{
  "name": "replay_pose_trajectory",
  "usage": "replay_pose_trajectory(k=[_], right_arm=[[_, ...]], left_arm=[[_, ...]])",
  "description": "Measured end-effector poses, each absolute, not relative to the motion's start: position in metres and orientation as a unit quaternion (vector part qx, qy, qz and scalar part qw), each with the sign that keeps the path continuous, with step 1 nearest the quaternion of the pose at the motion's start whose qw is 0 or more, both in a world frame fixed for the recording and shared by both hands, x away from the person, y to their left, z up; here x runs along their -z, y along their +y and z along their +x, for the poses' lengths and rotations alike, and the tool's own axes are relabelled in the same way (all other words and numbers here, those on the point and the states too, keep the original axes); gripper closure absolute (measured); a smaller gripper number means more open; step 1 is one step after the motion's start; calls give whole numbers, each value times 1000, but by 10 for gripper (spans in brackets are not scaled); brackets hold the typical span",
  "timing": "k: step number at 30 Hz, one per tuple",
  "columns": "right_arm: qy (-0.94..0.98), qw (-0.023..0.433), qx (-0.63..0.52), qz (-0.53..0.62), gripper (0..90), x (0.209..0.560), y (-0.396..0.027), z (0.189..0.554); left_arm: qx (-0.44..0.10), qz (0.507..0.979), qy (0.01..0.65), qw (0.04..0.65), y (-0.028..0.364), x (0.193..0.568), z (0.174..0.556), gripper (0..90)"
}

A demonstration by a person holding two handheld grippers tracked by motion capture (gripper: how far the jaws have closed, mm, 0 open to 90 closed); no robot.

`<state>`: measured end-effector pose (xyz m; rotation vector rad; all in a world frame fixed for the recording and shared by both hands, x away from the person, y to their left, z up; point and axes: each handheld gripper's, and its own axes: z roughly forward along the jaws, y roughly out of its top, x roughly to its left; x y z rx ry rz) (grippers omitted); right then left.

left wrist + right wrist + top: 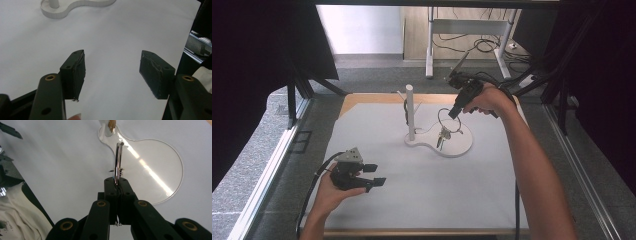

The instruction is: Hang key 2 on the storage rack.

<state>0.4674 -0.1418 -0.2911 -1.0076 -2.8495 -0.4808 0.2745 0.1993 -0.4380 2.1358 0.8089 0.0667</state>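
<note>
A: Start with the table (422,195). What's on it?

B: A white stand (447,142) with a round base and an upright post (410,112) at its narrow end. The right gripper (454,113) hangs over the base, jaws clamped on a metal ring (450,121) with keys (442,138) dangling beneath it, touching or just clear of the base.

A: And the left gripper (374,175)?

B: Near the table's front left, well apart from the stand, jaws spread, nothing between them.

A: So the ring looks bound for the post. How should that go?

B: In the right gripper view the pads pinch the ring (117,162) edge-on at its rim, a thin hold. I'd keep the squeeze firm, lift until the keys clear the base and the ring tops the post, then turn the wrist so the ring lies level.

A: The risk?

B: The keys swinging and tugging the ring askew. Move slowly, centre the opening over the post tip, lower, and let go only once it's threaded.
</note>
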Motion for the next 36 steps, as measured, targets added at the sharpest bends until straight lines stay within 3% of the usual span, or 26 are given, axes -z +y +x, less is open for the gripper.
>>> replay_pose_trajectory(k=[19, 36], right_arm=[[-918, 14, 172, -357, 877, 291, -144, 497], [-918, 12, 174, -355, 877, 308, -115, 519]], left_arm=[[-29, 849, 323, 416, 197, 435, 272, 380], [-30, 852, 311, 420, 197, 433, 270, 379]])
